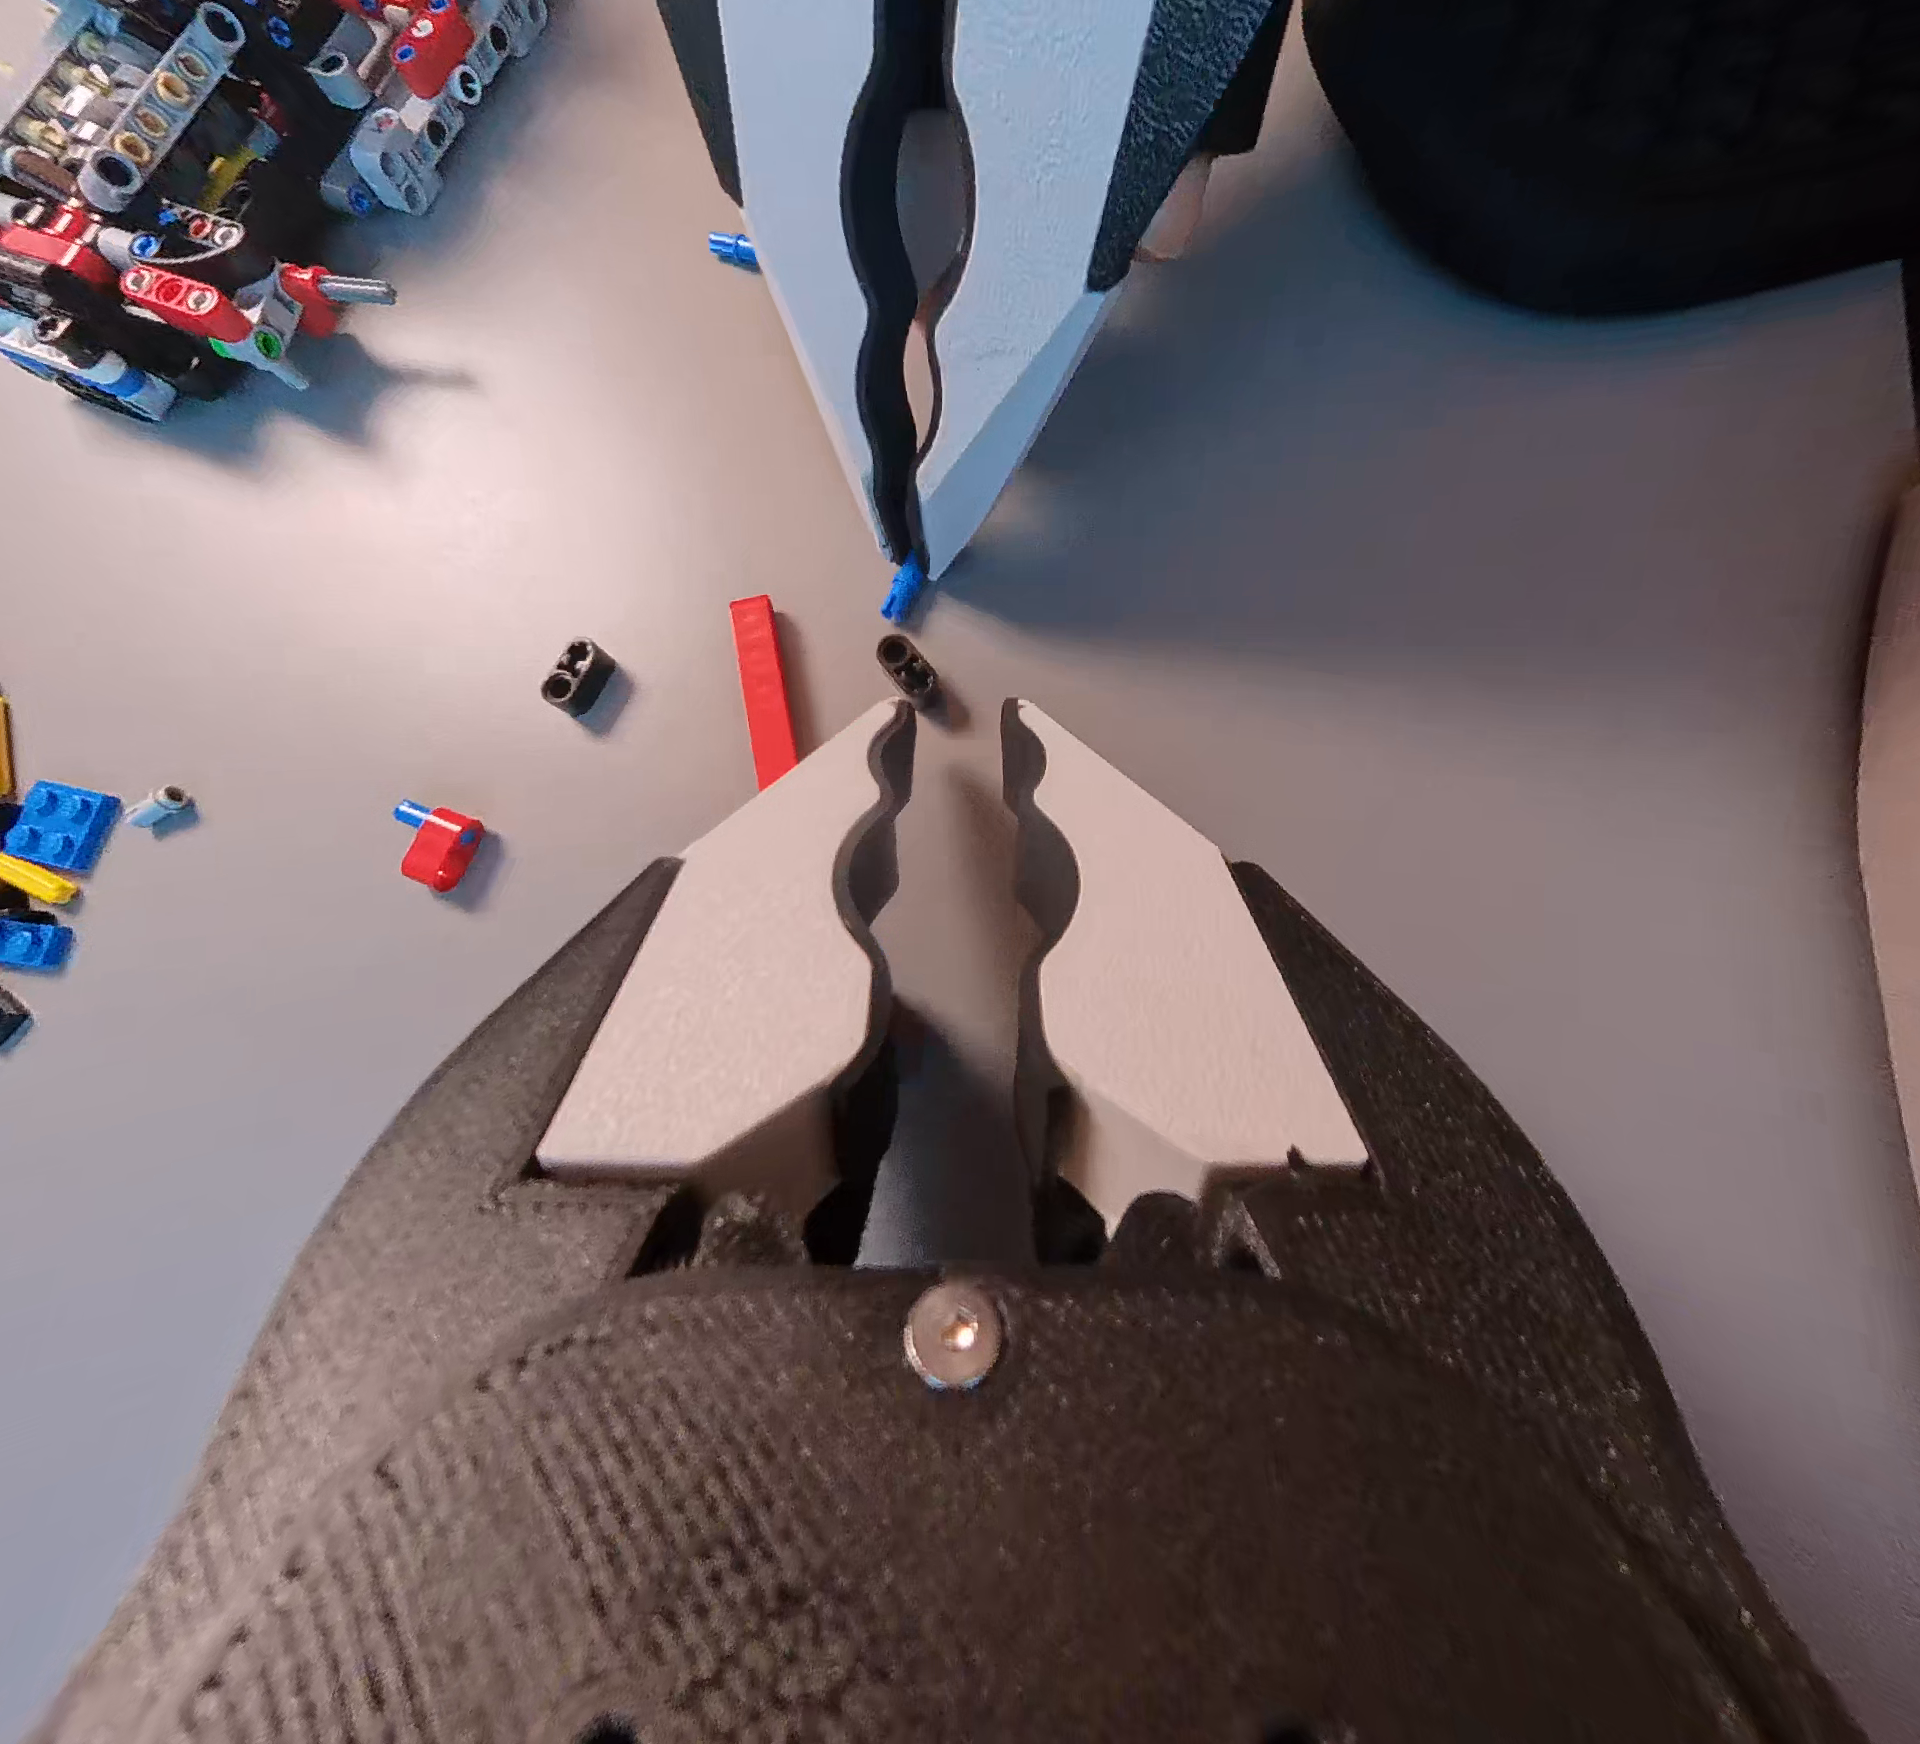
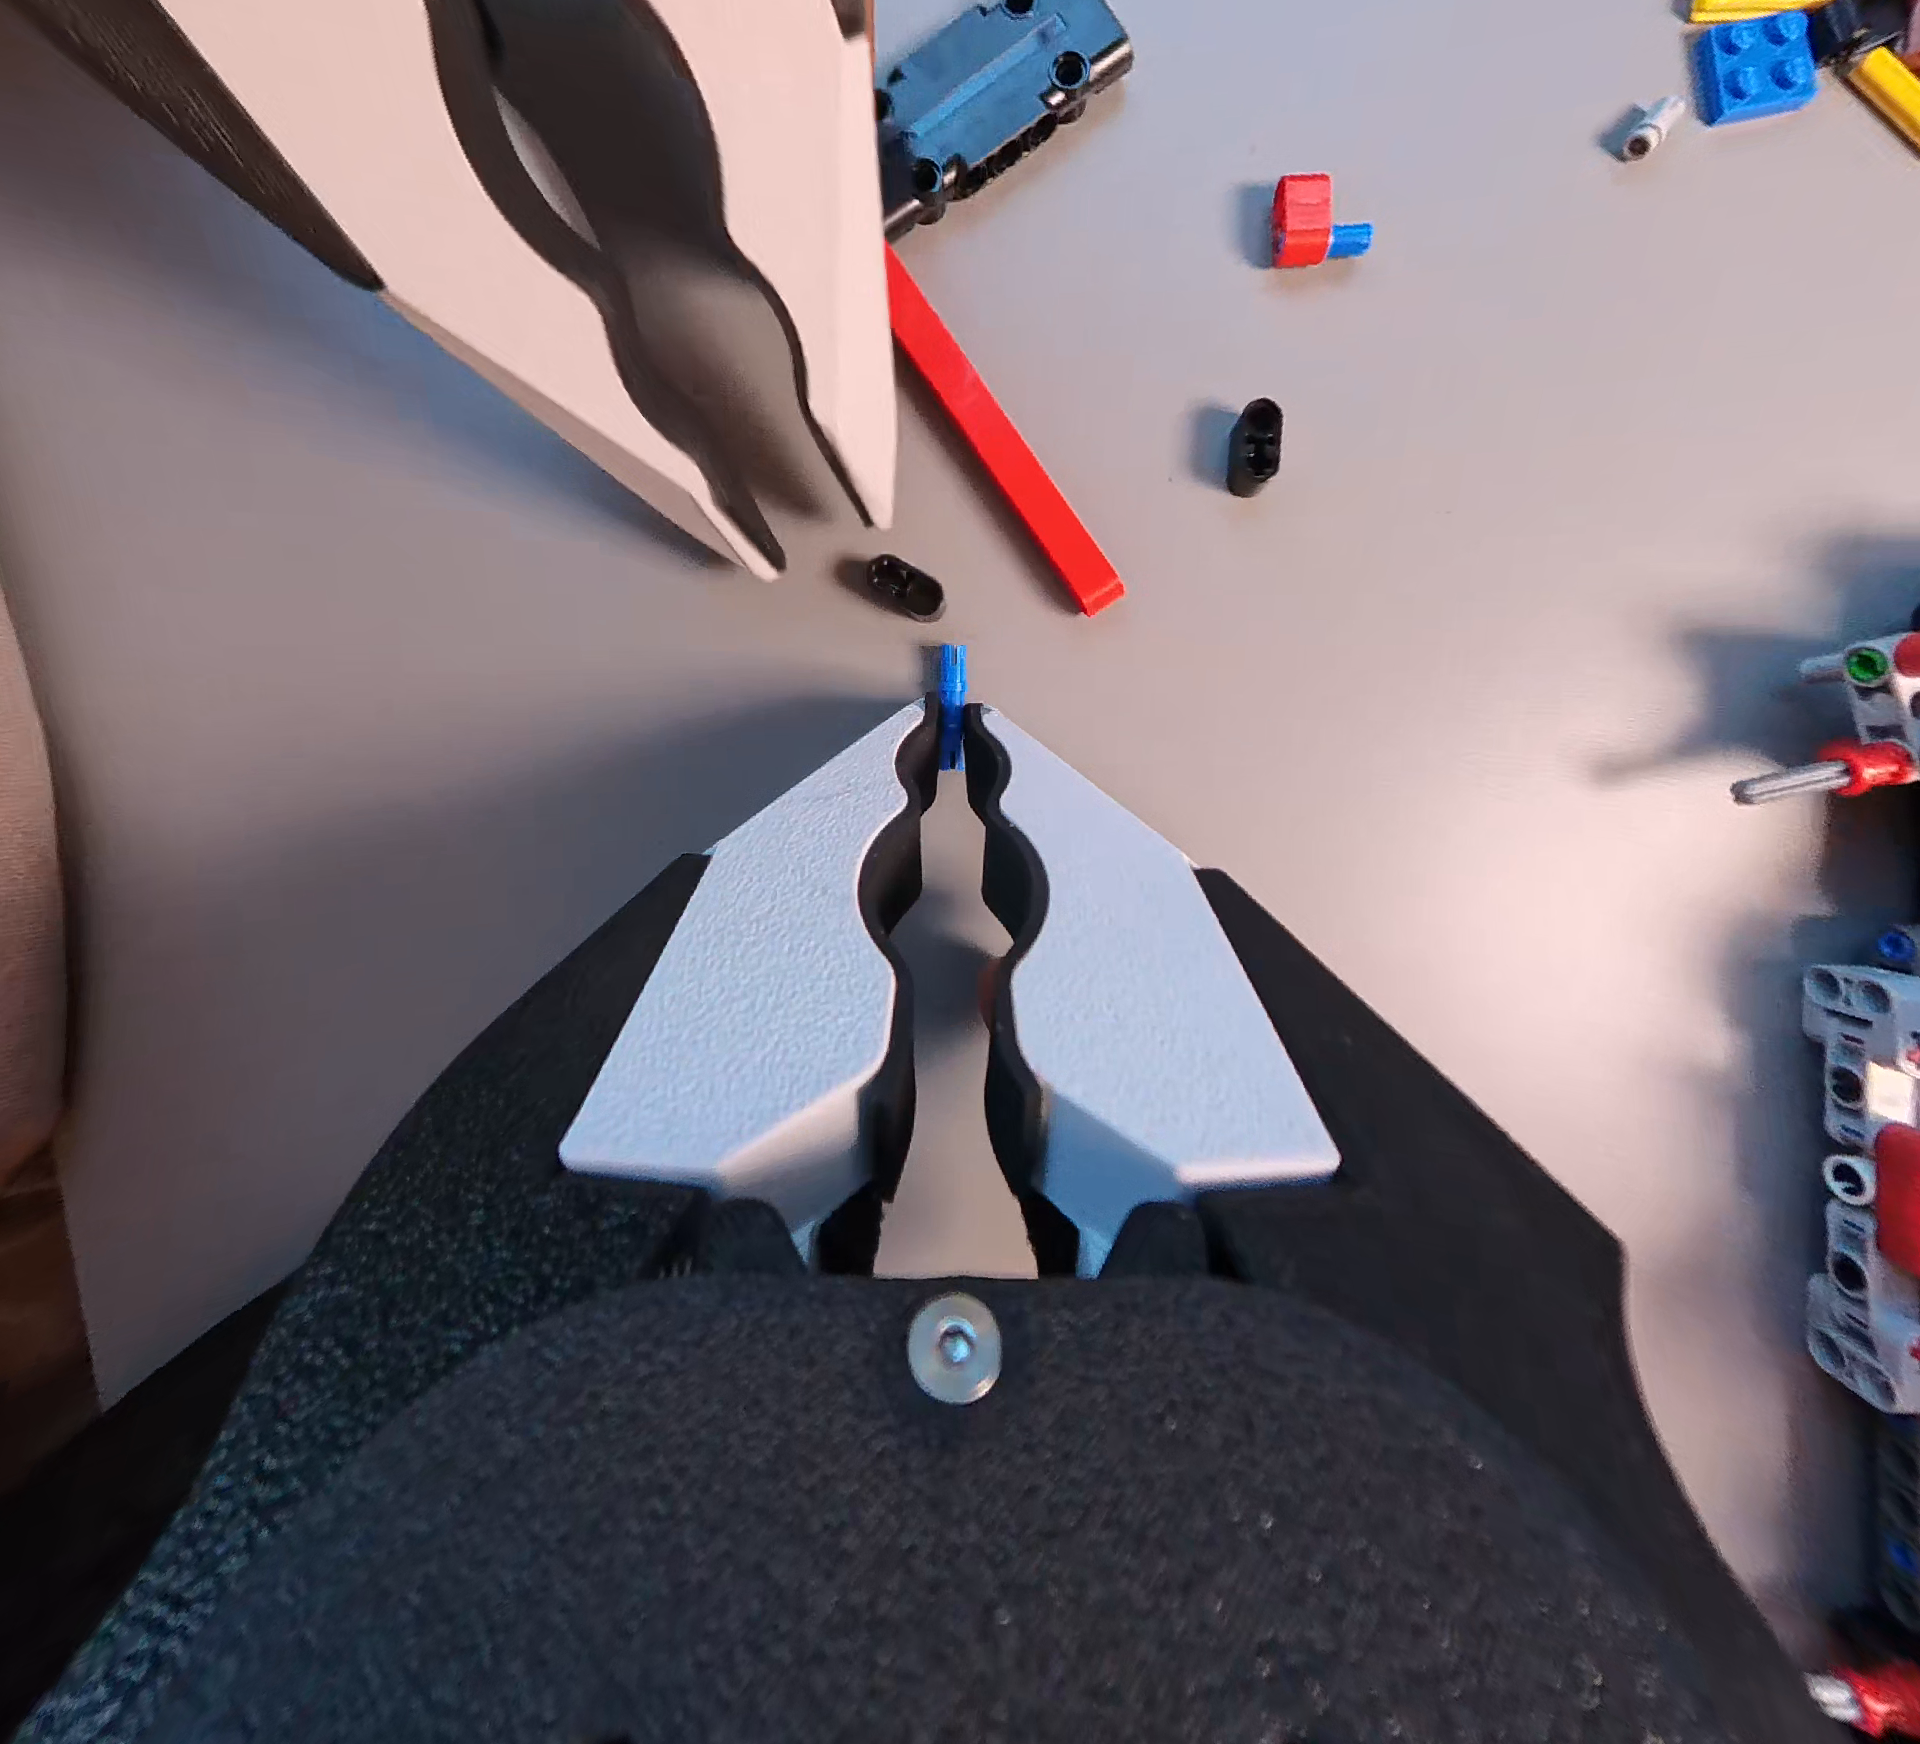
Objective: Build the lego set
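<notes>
1. Right gripper (image 2: pixel 948 707) pinches a blue pin (image 2: pixel 950 692) at its fingertips, above the table (image 2: pixel 1455 551)
2. Left gripper (image 1: pixel 958 707) gapes empty (narrowly), a black connector (image 1: pixel 908 668) just beyond its tips

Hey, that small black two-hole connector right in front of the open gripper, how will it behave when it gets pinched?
The small black two-hole connector looks like rigid plastic, so it probably won't flex. It's tiny and glossy, so it may slip or skid on the smooth grey table. Its rounded ends could let it pivot between the left gripper fingertips.
</notes>
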The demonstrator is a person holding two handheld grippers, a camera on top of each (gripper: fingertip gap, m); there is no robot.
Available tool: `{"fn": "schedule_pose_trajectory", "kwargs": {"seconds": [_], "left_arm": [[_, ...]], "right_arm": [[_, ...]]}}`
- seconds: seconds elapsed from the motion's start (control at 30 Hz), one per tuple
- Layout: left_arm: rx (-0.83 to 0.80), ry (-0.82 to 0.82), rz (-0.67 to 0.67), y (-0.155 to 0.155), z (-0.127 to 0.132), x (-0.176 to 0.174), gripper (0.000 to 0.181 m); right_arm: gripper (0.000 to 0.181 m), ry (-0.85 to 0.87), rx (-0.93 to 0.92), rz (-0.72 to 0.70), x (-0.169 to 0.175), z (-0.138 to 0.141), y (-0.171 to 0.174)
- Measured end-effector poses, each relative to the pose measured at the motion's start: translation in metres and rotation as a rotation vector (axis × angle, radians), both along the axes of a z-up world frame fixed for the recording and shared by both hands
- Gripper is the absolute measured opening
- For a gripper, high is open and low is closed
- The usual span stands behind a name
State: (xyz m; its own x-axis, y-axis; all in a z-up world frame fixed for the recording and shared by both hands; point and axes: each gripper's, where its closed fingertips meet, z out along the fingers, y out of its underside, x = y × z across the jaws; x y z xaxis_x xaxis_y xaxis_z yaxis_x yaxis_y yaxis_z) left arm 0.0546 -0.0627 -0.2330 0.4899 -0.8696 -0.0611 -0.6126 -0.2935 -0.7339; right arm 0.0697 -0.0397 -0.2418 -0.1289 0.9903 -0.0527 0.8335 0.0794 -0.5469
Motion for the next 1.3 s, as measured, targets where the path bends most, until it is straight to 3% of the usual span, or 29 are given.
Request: {"fn": "schedule_pose_trajectory", "kwargs": {"seconds": [0.43, 0.57, 0.77, 1.03, 1.3], "left_arm": [[0.085, 0.057, 0.01, 0.017, -0.007, 0.002, 0.006], [0.107, 0.03, -0.045, 0.008, 0.002, -0.004, 0.006], [-0.055, -0.105, -0.074, -0.011, 0.012, -0.021, 0.006], [-0.004, 0.011, -0.129, -0.019, -0.007, -0.021, 0.006], [0.004, 0.003, -0.135, -0.02, -0.005, -0.024, 0.012]], "right_arm": [[0.001, 0.013, -0.002, 0.002, -0.003, 0.0, -0.004], [0.001, 0.027, -0.015, -0.009, -0.003, 0.0, -0.003], [0.001, 0.021, -0.01, -0.009, -0.006, 0.0, -0.005], [0.001, -0.015, 0.04, 0.026, -0.015, 0.0, -0.012], [0.001, 0.018, 0.004, 0.044, -0.023, 0.008, -0.02]]}}
